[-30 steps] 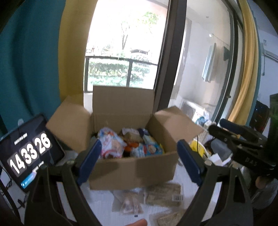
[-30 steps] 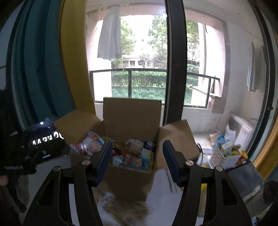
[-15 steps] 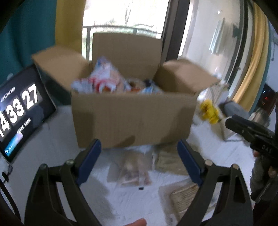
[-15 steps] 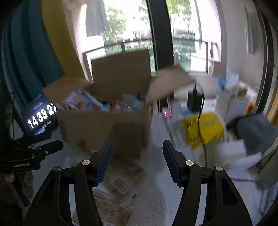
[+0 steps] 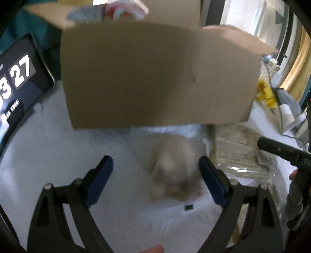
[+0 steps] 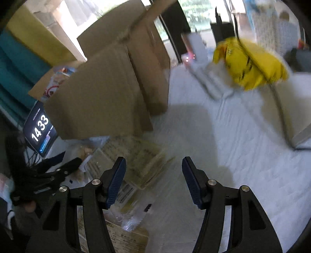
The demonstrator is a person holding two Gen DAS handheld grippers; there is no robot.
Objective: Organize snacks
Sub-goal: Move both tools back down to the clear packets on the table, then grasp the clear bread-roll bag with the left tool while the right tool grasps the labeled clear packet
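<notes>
Snack packets lie loose on the white surface [image 5: 48, 155] just in front of the cardboard box [image 5: 155, 77], not yet in it. Nearest the left gripper [image 5: 155, 179] is a clear packet with pale brown contents [image 5: 173, 175], blurred, lying between the jaws' line but untouched. Beside it, toward the right gripper [image 6: 153, 181], sits a flat clear packet of greenish-tan slabs [image 6: 136, 155], with more labelled packets [image 6: 126, 239] lower in the right wrist view.

Jaws: both sets stand wide apart and empty, pointing down at the packets.

Step in hand, as I judge it: descend on one packet each and pick it up for the box. To do it well:
- centre the pale brown packet between the left pads before closing;
- take film packets by a bulging middle or a crimped edge, since flat film on cloth gives little to grip;
- close gently, as the contents look crushable;
- lift clear of the box's front wall, which stands tall and close.

Materials: box is matte corrugated board, flaps open, colourful glossy wrappers [image 5: 124, 9] showing above its rim. Packets are shiny, crinkled plastic. Surface is covered in a soft white wrinkled cloth. A tablet showing a clock [image 5: 17, 81] leans left of the box; a yellow bag [image 6: 250, 64] lies well apart to the right.
</notes>
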